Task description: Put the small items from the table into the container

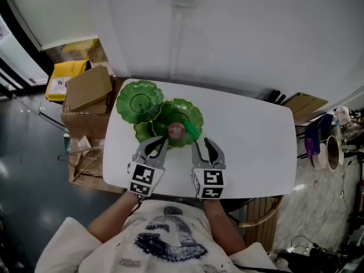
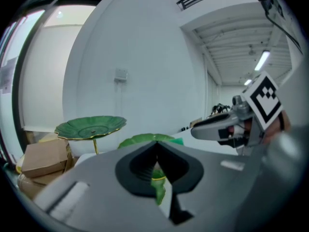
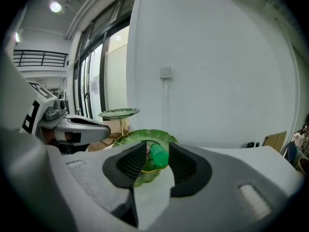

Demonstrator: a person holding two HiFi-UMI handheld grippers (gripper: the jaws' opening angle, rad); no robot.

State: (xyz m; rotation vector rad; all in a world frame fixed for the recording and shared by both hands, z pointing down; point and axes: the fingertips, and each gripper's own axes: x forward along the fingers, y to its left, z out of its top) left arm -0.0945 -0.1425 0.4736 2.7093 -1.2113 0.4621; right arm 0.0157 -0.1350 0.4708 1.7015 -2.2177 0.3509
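A green leaf-shaped dish stand stands on the white table (image 1: 250, 135): a high leaf (image 1: 139, 100), a larger middle leaf (image 1: 181, 114) and a small low leaf (image 1: 142, 131). On the middle leaf lie a pinkish item (image 1: 176, 131) and a green cylinder (image 1: 193, 131). My right gripper (image 1: 202, 144) hovers just short of that leaf, open; the green cylinder (image 3: 158, 154) shows beyond the gap, not pinched. My left gripper (image 1: 161, 144) sits beside it near the low leaf, its tips (image 2: 155, 146) meeting with nothing between them.
Cardboard boxes (image 1: 88, 90) and a yellow case (image 1: 65, 75) are stacked left of the table. Bags and a cup (image 1: 324, 147) crowd the right side. A wicker basket (image 1: 261, 212) sits under the near right corner. A wall rises behind the table.
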